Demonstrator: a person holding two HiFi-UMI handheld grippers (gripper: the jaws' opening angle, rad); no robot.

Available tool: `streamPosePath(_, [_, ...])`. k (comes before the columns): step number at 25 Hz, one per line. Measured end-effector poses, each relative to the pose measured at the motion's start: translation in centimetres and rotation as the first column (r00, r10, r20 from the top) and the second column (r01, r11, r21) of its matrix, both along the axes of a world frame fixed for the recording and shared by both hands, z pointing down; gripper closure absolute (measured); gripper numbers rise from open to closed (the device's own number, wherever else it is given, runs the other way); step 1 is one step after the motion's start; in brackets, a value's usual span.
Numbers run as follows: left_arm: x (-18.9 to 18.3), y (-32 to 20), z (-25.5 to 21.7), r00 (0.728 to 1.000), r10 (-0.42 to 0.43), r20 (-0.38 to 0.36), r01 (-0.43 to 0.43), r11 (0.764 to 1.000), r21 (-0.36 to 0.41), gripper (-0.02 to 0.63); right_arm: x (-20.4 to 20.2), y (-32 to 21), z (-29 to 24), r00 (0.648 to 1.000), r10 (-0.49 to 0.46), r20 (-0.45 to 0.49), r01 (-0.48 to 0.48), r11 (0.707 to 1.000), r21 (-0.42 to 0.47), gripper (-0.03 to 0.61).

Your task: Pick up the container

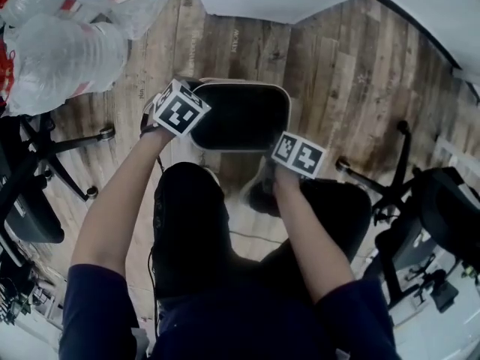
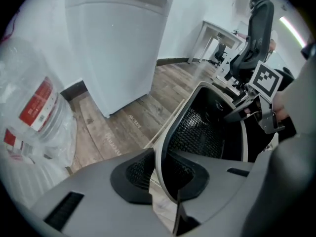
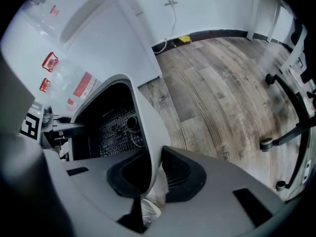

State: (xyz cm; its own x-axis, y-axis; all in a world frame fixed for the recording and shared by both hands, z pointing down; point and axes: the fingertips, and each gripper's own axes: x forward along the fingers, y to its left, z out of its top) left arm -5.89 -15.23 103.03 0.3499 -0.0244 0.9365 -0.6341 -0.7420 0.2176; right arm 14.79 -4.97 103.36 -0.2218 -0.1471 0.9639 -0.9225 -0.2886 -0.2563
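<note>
The rounded rectangular container (image 1: pixel 244 117), its pale grey rim framing black mesh walls, is pinched at opposite rim edges by the left gripper (image 2: pixel 158 176) and the right gripper (image 3: pixel 150 176).

Rectangular grey-rimmed container (image 1: pixel 240 118), black mesh inside, sits upright, its top open.

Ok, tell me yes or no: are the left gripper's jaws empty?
No, the left gripper has its jaws pressed on the rim of the white black-lined rectangular container.

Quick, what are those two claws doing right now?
Left gripper: shut on the container rim.
Right gripper: shut on the container's other side.
</note>
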Motion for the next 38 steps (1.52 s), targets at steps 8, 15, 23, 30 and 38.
streamPosePath(8, [-1.4, 0.5, -17.0, 0.997, -0.077, -0.006, 0.077, 0.996, 0.038, 0.537, -0.3, -2.0, -16.8, 0.998, -0.062, 0.009, 0.061, 0.996, 0.062, 0.506])
streamPosePath(15, [-2.4, 1.6, -33.5, 0.993, -0.117, -0.014, 0.118, 0.99, 0.079, 0.537, -1.4, -0.8, -32.5, 0.994, -0.107, 0.022, 0.105, 0.99, 0.09, 0.506])
streamPosePath(23, [-4.2, 3.6, -48.7, 0.977, -0.208, -0.04, 0.211, 0.967, 0.145, 0.535, -2.7, -0.5, -46.9, 0.986, -0.168, 0.023, 0.161, 0.969, 0.186, 0.505])
streamPosePath(30, [-6.6, 6.7, -58.7, 0.964, -0.258, -0.065, 0.266, 0.939, 0.217, 0.534, -4.7, 1.5, -55.8, 0.982, -0.188, 0.028, 0.174, 0.948, 0.268, 0.506])
streamPosePath(38, [-7.7, 9.8, -64.0, 0.96, -0.26, -0.1, 0.277, 0.923, 0.267, 0.531, -5.9, 4.2, -60.6, 0.984, -0.177, 0.034, 0.156, 0.93, 0.334, 0.506])
